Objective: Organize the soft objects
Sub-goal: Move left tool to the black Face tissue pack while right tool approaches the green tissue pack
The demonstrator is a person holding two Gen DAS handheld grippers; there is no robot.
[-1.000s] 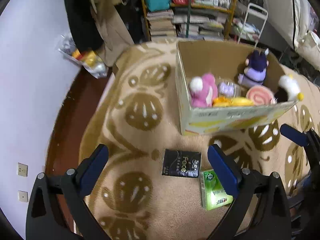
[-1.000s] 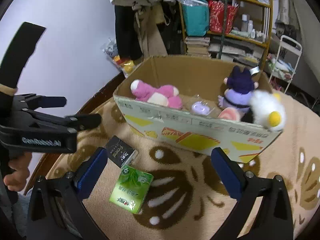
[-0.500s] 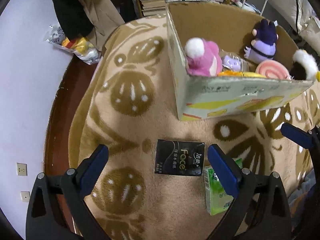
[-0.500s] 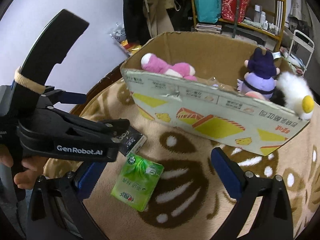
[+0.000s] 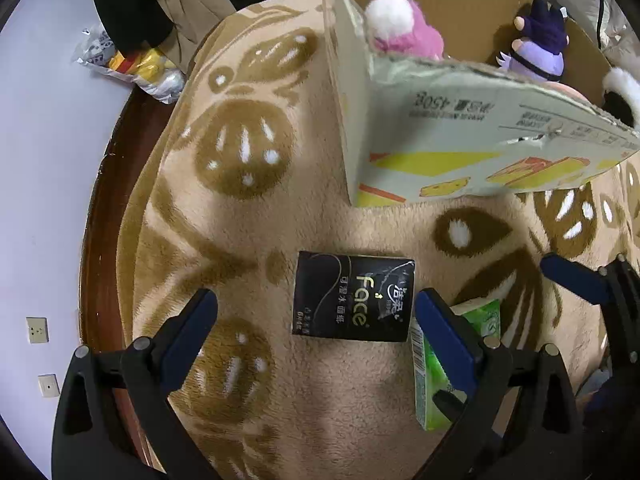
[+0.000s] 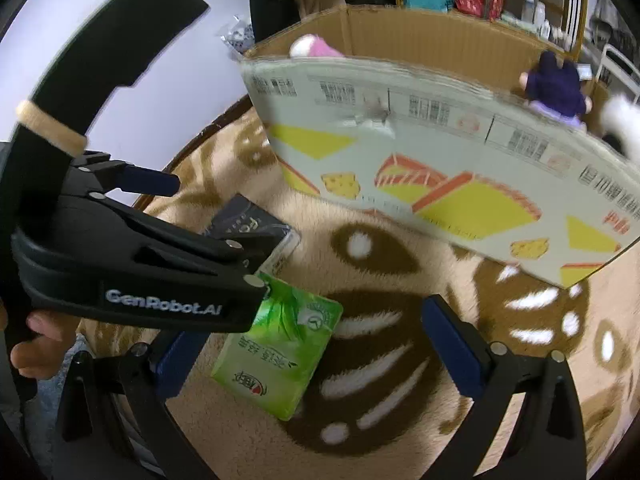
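A black tissue pack (image 5: 353, 297) lies flat on the patterned rug, between the open fingers of my left gripper (image 5: 316, 312), which hovers just above it. A green tissue pack (image 5: 440, 376) lies beside it to the right, partly behind the left gripper's right finger. In the right wrist view the green pack (image 6: 280, 348) lies between the open fingers of my right gripper (image 6: 308, 344), and the black pack (image 6: 248, 224) is partly hidden behind the left gripper's body (image 6: 132, 264). The cardboard box (image 5: 460, 148) behind holds several plush toys.
The box (image 6: 440, 168) stands close ahead of both grippers. The rug (image 5: 240, 200) ends at a wooden floor strip and a white wall on the left. A plastic bag (image 5: 136, 72) and hanging clothes are at the back left; shelves stand behind the box.
Both grippers have moved forward and down towards the rug. The black pack now sits between the left fingers, the green pack between the right fingers. Both stay open.
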